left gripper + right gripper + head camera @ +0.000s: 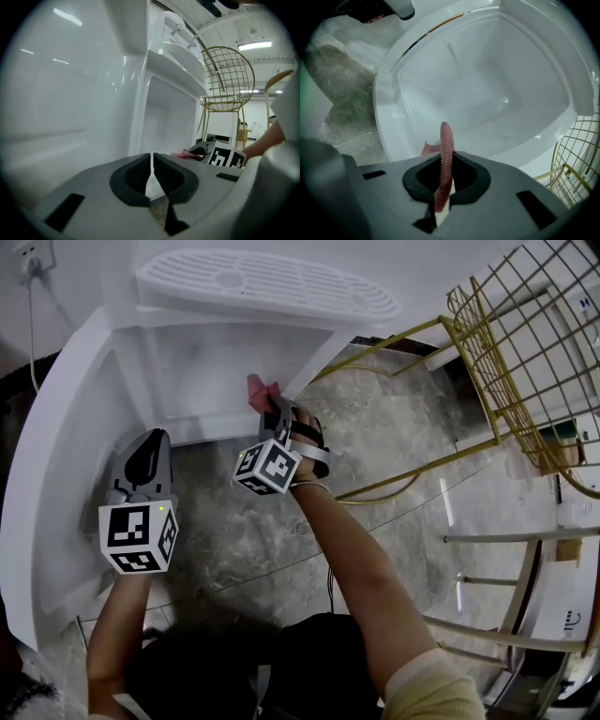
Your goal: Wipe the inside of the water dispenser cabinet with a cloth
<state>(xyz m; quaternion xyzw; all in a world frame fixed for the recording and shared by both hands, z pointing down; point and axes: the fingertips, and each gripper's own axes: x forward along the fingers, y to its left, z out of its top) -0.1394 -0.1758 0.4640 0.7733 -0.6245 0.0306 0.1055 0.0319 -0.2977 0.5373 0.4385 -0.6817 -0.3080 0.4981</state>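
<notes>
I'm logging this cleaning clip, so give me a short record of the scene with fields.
Right gripper: shut on the cloth
Left gripper: shut, empty, near the open door
Cabinet: open, white inside
Cloth position: at the cabinet opening; whether it touches a wall is unclear

Gold wire chair [525, 343] on grey marbled floor [244, 531], wall socket [33, 257] with white cable [31, 334] at upper left

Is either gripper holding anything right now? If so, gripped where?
Right gripper is shut on the pink cloth, pinching a narrow fold of it; the rest pokes out past the jaws. Left gripper is shut, with nothing between its jaws.
</notes>
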